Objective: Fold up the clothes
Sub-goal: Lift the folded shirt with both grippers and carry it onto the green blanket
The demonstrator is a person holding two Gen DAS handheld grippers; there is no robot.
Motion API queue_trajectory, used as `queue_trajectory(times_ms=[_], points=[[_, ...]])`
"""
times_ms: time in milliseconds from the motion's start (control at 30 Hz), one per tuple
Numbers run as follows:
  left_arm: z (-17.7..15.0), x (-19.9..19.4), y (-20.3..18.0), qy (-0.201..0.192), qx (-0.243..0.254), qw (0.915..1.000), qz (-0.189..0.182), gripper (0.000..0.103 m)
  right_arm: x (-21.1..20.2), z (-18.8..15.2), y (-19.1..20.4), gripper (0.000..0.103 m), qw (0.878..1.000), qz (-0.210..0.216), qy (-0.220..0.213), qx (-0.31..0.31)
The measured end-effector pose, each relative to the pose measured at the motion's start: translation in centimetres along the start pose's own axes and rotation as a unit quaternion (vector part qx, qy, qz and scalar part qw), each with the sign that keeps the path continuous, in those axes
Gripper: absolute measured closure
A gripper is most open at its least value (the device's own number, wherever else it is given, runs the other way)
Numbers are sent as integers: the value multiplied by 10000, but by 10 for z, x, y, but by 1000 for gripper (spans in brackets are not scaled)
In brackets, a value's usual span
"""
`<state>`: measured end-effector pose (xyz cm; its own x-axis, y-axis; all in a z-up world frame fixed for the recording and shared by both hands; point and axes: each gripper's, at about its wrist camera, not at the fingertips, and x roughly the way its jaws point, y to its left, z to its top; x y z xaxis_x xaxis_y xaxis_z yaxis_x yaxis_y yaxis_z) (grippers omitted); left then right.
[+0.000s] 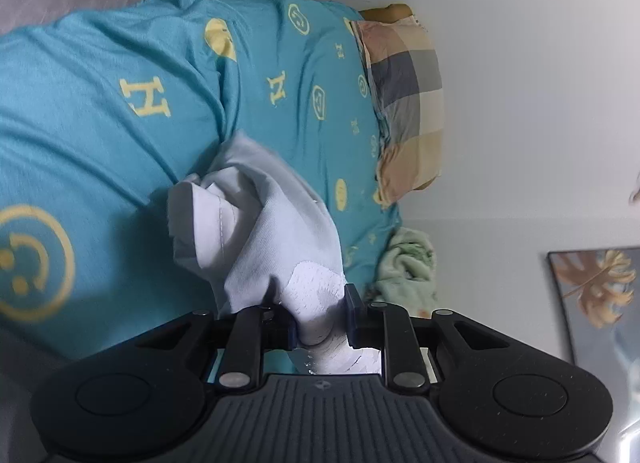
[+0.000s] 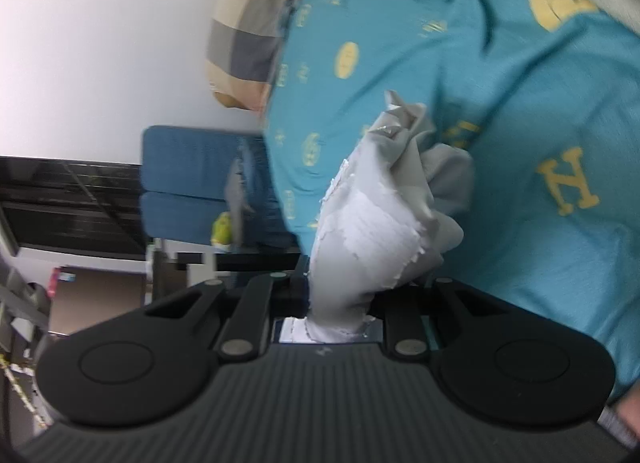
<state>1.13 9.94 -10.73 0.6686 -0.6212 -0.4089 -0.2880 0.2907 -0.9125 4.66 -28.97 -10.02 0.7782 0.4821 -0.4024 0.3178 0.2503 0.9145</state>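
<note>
A white garment [image 1: 256,223] with a cracked white print hangs bunched over a bed with a teal sheet [image 1: 100,135] printed with yellow letters and faces. My left gripper [image 1: 320,323] is shut on one part of the garment; the cloth fills the gap between the blue pads. My right gripper [image 2: 340,295] is shut on another part of the white garment [image 2: 384,215], which rises crumpled in front of it above the teal sheet [image 2: 540,283]. Both views are rolled sideways.
A plaid pillow [image 1: 408,103] lies at the head of the bed by a white wall; it also shows in the right wrist view [image 2: 248,35]. A light green cloth [image 1: 408,263] sits by the bed edge. A blue chair [image 2: 192,183] stands beside the bed.
</note>
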Motion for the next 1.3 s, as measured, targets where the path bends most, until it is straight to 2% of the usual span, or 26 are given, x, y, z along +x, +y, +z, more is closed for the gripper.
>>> queue_trajectory(times_ms=[167,300,433,533,633,800,833,900,967,1000,1133,1200,1300], points=[[-16,8,-77,50,311,9994,-130,81,-40,36,33,83,9995,289,-131,53],[-40,49,-144,313,604,9971,-326,81,-83,86,46,83,9976,449,-487,217],[-73,125,-215,857,976,9901,-531,81,-139,153,56,83,9923,490,-1118,220],[-107,188,-275,1373,1309,9791,-732,81,-191,205,66,83,9834,484,-1742,140],[-148,246,-335,1785,1735,9634,-999,80,-243,250,77,83,9694,513,-2402,-3],[-226,315,-405,2255,2337,9340,-1489,80,-315,302,77,83,9402,613,-3338,-301],[-240,327,-413,2323,2469,9274,-1584,80,-319,305,67,83,9391,417,-3392,-347],[-266,346,-413,2396,2702,9198,-1537,80,-328,311,46,83,9359,25,-3496,-437],[-286,364,-396,2519,3044,9097,-1276,80,-336,317,26,83,9310,-368,-3593,-525],[-294,374,-384,2602,3181,9049,-1108,80,-334,318,8,83,9343,-603,-3491,-400],[-305,388,-314,3008,3070,9020,-403,80,-315,309,-64,83,9496,-1200,-2876,345],[-307,387,-289,3057,3072,9008,-253,79,-306,302,-87,83,9520,-1356,-2701,487],[-302,383,-270,3083,3012,9022,-145,76,-303,299,-92,82,9524,-1303,-2712,485]])
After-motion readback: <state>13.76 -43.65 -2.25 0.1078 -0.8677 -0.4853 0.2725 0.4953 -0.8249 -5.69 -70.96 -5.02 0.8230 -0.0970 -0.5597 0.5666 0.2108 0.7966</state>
